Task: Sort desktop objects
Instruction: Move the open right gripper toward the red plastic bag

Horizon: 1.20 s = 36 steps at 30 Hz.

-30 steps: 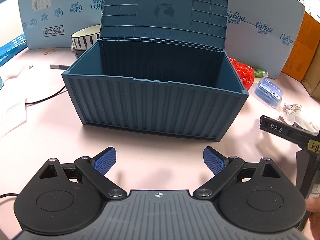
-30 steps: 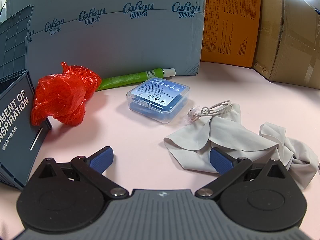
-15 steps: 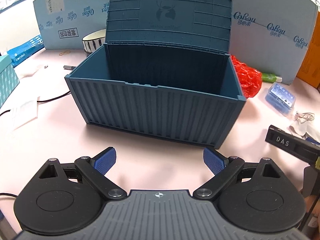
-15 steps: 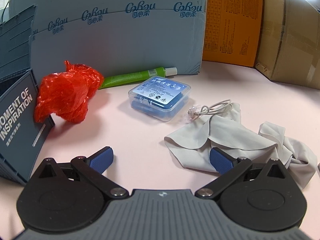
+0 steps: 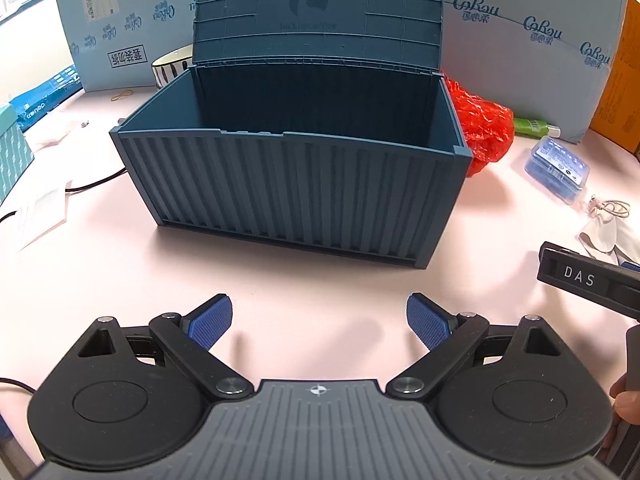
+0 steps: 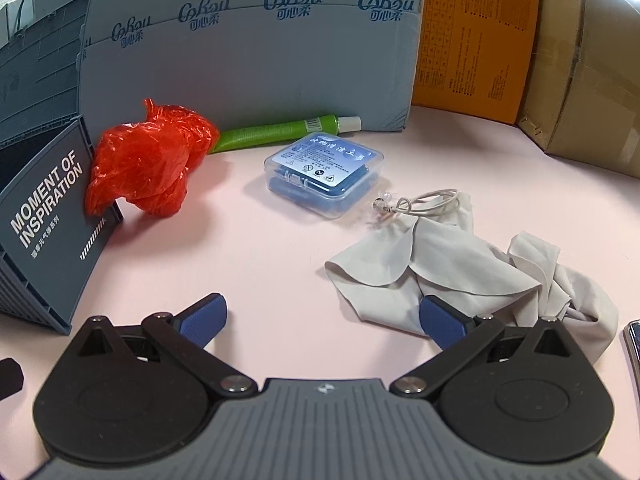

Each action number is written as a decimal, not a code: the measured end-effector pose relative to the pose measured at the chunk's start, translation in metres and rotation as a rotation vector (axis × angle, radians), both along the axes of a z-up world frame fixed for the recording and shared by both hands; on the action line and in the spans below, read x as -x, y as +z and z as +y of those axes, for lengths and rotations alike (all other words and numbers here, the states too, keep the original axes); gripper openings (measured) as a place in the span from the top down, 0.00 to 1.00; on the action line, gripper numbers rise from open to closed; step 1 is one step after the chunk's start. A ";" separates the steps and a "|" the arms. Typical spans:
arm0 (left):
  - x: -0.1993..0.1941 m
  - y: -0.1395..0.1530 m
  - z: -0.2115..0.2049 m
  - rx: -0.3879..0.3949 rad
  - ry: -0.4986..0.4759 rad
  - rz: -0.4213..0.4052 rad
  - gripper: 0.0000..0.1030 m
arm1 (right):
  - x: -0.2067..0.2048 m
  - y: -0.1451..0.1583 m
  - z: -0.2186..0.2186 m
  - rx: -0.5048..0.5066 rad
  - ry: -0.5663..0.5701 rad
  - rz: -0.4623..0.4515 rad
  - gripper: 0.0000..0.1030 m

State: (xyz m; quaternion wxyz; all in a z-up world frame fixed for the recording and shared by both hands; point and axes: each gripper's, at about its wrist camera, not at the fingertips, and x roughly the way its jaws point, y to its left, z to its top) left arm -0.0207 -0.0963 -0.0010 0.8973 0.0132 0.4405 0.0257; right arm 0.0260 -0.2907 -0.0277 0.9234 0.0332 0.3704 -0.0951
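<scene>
The big blue box stands in the middle of the pink table with its lid up. As far as its inside shows, nothing lies in it, so I judge the sorting has hardly begun.

All the loose things lie to the right of the box. The grey cloth is nearest to the right gripper. The red plastic bag touches the box's end wall. The green tube lies along the cardboard sheet behind, the clear case sits near the tube, and the thin cord rests on the cloth's far edge.

Both the left gripper and the right gripper have their jaws spread and hold nothing.

Nothing blocks the way to the cloth. The bowl stands behind the box.
</scene>
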 end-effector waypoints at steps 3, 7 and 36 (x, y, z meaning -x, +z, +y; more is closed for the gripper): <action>0.001 0.000 -0.003 -0.004 -0.009 0.001 0.09 | -0.001 0.001 0.001 -0.002 -0.008 0.016 0.00; 0.000 0.000 -0.004 -0.002 -0.014 0.004 0.09 | -0.002 0.002 0.001 -0.003 0.003 0.038 0.00; 0.005 -0.003 -0.007 0.009 -0.024 0.018 0.09 | -0.003 0.006 0.005 0.021 -0.013 0.081 0.00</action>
